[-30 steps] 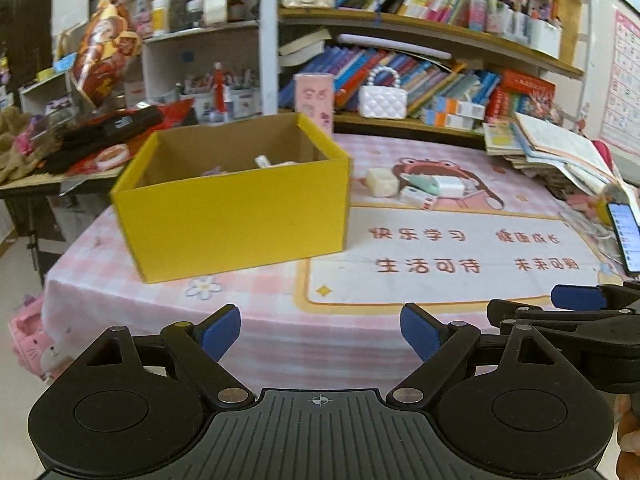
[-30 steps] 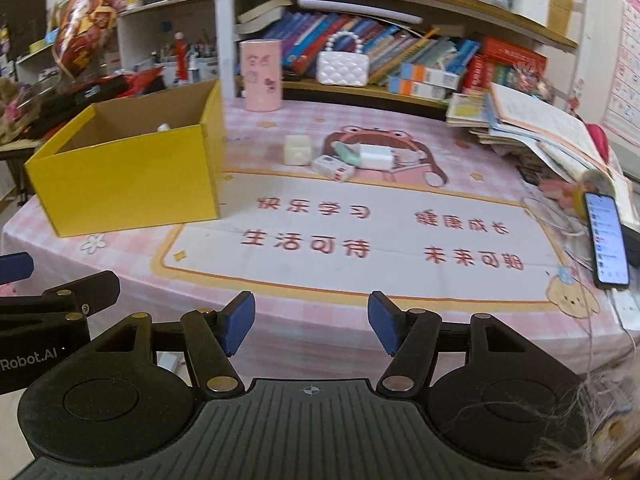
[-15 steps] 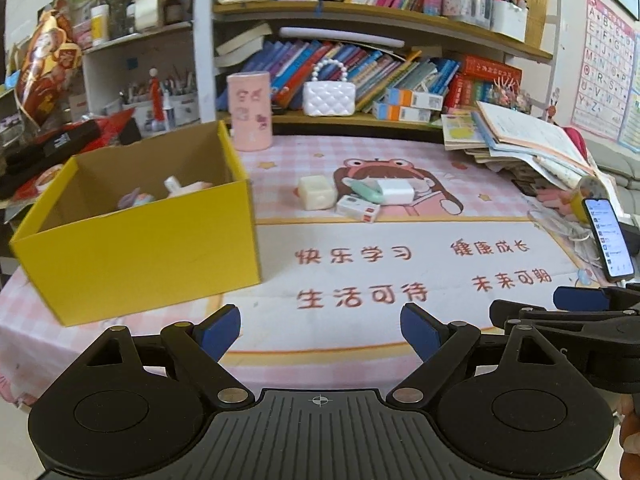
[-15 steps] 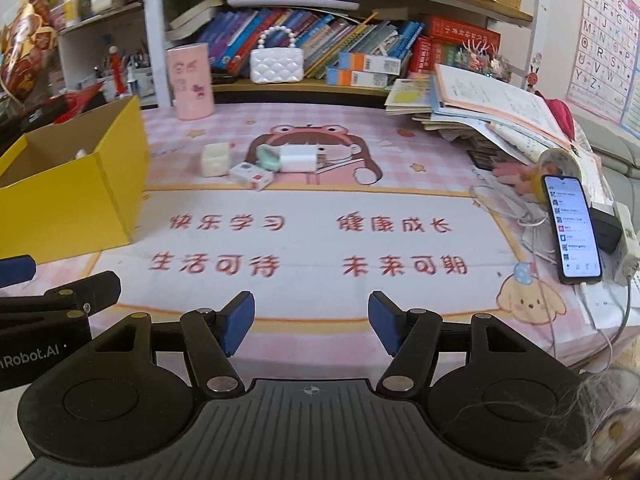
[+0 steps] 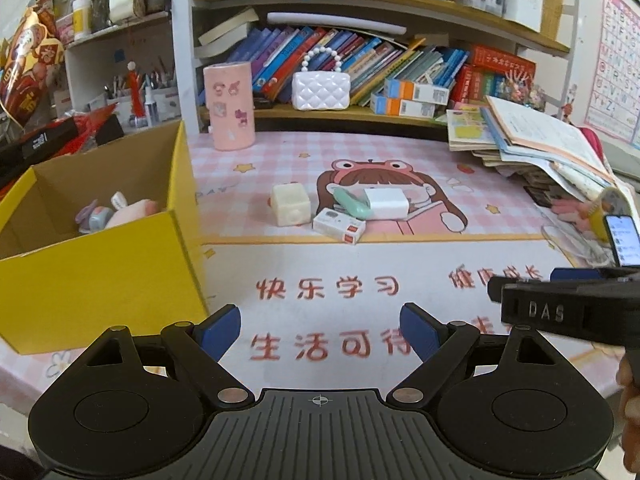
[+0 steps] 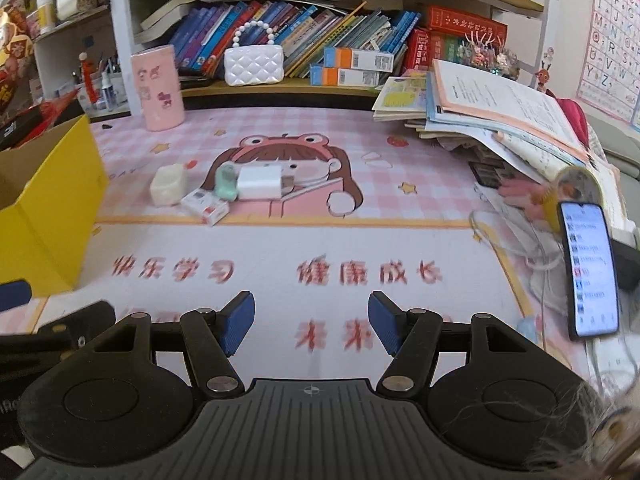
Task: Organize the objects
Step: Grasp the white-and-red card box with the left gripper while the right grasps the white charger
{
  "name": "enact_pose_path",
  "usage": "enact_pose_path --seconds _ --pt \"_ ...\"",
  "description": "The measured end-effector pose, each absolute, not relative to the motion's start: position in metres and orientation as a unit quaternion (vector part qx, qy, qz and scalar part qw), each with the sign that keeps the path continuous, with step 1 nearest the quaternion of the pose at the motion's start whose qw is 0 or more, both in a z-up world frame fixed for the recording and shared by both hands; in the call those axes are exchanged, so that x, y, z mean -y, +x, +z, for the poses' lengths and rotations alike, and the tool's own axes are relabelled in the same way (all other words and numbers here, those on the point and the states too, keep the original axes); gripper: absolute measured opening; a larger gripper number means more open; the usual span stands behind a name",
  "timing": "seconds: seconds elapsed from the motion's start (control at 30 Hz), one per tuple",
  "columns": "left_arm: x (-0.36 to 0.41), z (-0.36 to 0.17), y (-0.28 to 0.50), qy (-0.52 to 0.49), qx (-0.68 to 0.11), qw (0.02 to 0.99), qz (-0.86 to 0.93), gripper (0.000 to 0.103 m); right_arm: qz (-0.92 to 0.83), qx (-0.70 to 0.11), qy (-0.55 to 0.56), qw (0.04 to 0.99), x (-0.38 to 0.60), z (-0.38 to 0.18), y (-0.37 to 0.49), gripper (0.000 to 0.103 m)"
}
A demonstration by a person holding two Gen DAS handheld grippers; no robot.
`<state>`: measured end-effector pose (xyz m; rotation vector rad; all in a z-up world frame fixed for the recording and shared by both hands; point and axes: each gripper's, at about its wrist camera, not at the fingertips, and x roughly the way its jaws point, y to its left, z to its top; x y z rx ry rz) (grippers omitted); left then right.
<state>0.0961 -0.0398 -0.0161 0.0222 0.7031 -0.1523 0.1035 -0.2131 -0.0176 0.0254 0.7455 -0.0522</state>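
Both tools (image 5: 320, 330) (image 6: 311, 326) empty, jaws apart

The table mat (image 5: 360, 264) just ahead of the left gripper (image 5: 320, 330) has big red words: 快乐学习 and 生活可待. "DAS" stands on the right gripper (image 5: 560, 312) beside it. Far off right, a wall chart (image 6: 612, 40) shows alphabet letters.

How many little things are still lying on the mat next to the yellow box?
4, clustered mid-mat: a cream cube on the left, a white flat box in front, a mint green case behind it, and a white charger on the right. Something smaller could hide behind them.
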Motion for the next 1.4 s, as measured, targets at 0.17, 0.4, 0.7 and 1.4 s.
enact_pose_path --seconds 0.17,0.4,0.7,1.4 --pt "0.057 -0.022 0.128 0.008 -0.343 0.937 -0.063 0.087 -0.003 -0.36 0.014 0.933 0.227 -0.016 0.148 0.061" --pt "0.074 -0.032 0.184 0.006 -0.342 0.938 -0.049 0.072 0.027 -0.366 0.013 0.93 0.237 -0.02 0.207 0.061" --pt "0.086 -0.059 0.245 0.011 -0.369 0.928 -0.04 0.07 0.064 -0.395 0.014 0.917 0.241 -0.034 0.256 0.061" --pt "0.075 -0.055 0.213 0.005 -0.374 0.927 -0.03 0.059 0.143 -0.411 0.005 0.9 0.211 -0.053 0.311 0.064"
